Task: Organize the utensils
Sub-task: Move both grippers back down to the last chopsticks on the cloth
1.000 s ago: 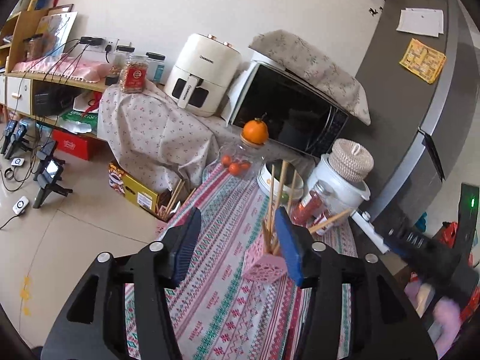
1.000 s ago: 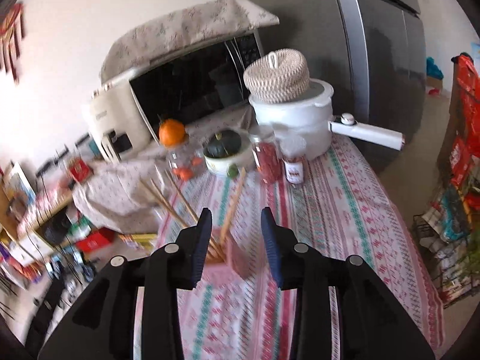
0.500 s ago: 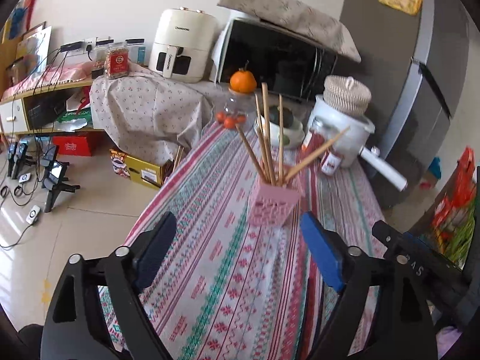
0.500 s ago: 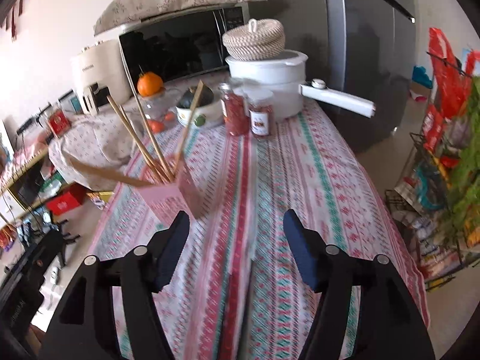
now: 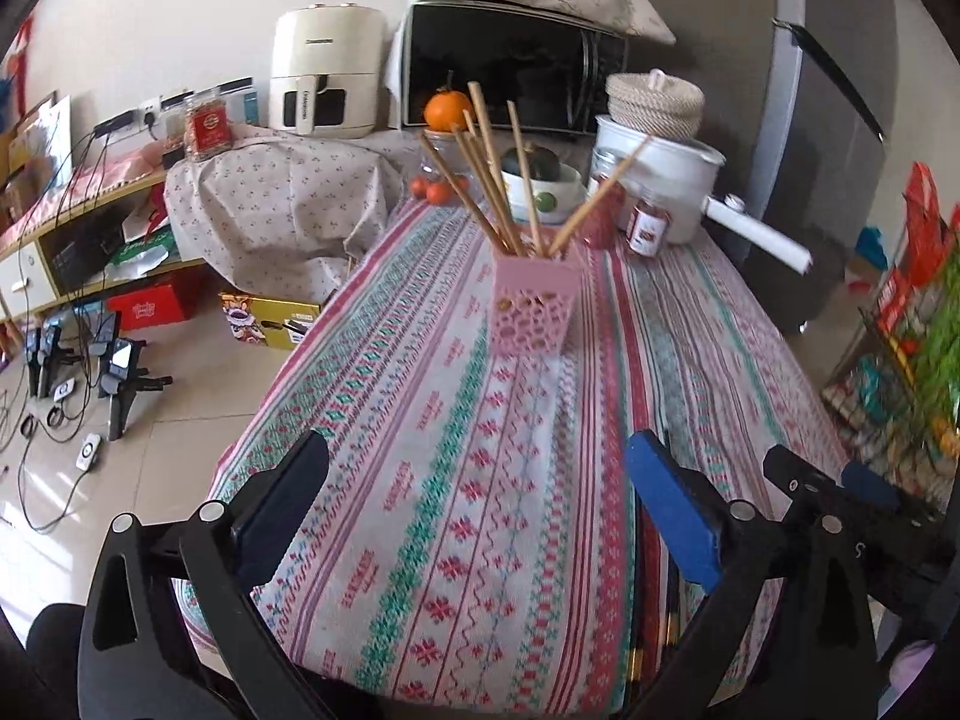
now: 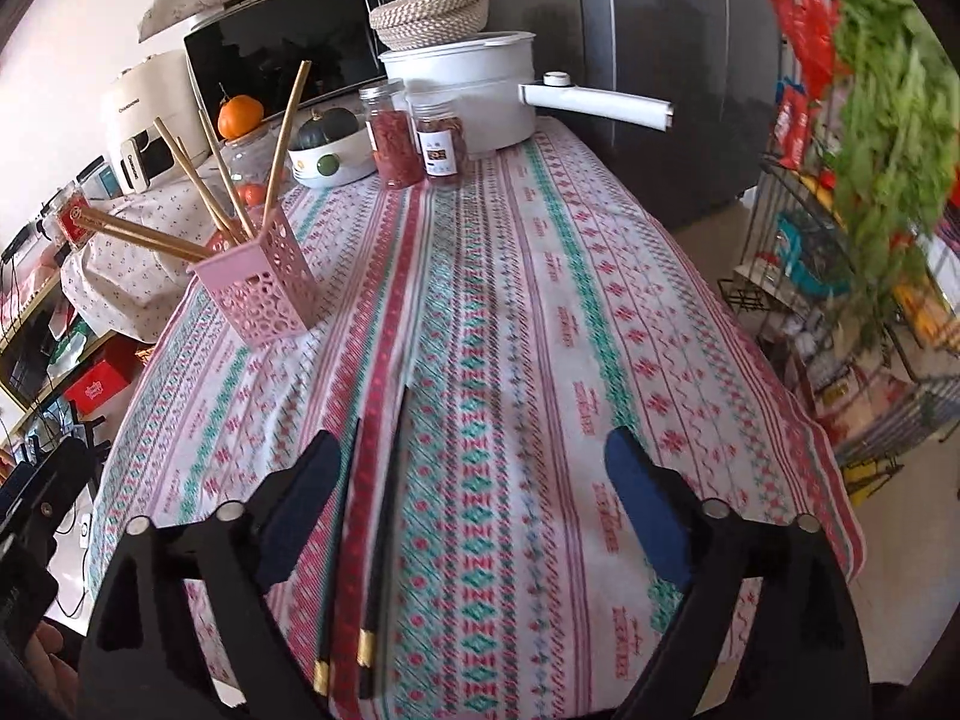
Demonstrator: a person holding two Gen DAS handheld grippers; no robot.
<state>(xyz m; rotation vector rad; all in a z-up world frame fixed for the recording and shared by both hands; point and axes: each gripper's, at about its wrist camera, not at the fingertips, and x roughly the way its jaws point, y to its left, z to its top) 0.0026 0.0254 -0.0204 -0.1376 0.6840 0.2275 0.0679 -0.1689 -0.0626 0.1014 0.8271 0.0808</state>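
Note:
A pink perforated utensil holder (image 5: 536, 303) stands on the patterned tablecloth and holds several wooden chopsticks (image 5: 492, 174); it also shows in the right wrist view (image 6: 264, 291). Two black chopsticks with gold ends (image 6: 377, 534) lie flat on the cloth near the table's front edge, between and just left of my right gripper's fingers. My right gripper (image 6: 474, 504) is open and empty above them. My left gripper (image 5: 480, 504) is open and empty, well short of the holder. The black chopsticks show partly behind its right finger (image 5: 663, 618).
At the far end stand a white pot with a long handle (image 6: 480, 96), two jars (image 6: 414, 138), a fruit bowl (image 6: 327, 159) and a glass jar topped by an orange (image 5: 447, 120). A wire rack with greens (image 6: 870, 192) is right of the table. Floor drops off left.
Both grippers have pulled back from the pink holder toward the table's front edge and opened wide. The black chopsticks on the cloth have come into view under the right gripper.

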